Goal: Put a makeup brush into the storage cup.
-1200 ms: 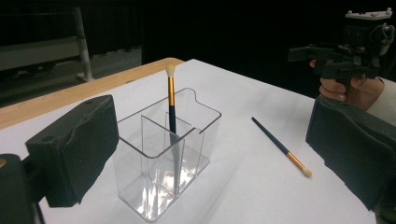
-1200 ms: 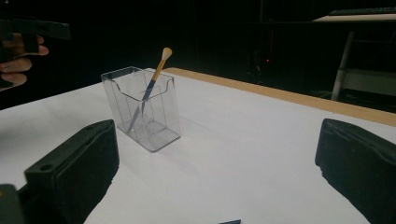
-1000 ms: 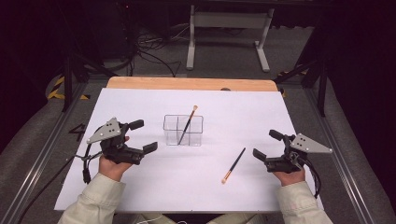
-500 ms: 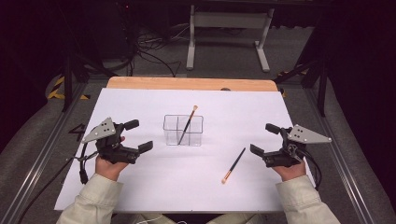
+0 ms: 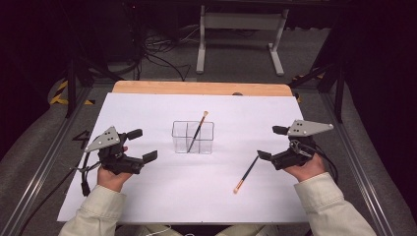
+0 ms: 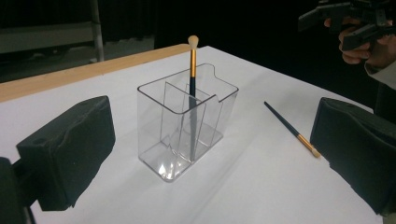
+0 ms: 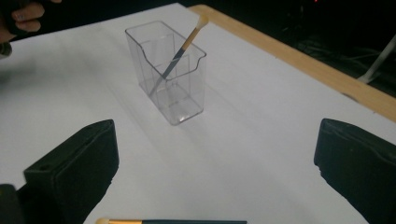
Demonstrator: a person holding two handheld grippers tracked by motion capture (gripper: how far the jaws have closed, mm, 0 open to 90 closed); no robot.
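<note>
1. High view: I hold my left gripper released and empty over the left of the white paper-covered worktop, well apart from the clear plastic divided organiser box, so it stays out of the way. My right gripper is also released and empty, its jaws spread just beside the dark-handled makeup brush with a gold ferrule lying loose on the worktop, which I judge is next to go into the box. A second slim brush with a pale tuft leans in the box already.

2. Left gripper view: the box walls are smooth, glossy and see-through, with thin partitions; the standing brush rests tilted against one. My matte black pads stand wide apart.

3. Right gripper view: the loose brush lies flat at the bottom edge, between my parted jaws.
</note>
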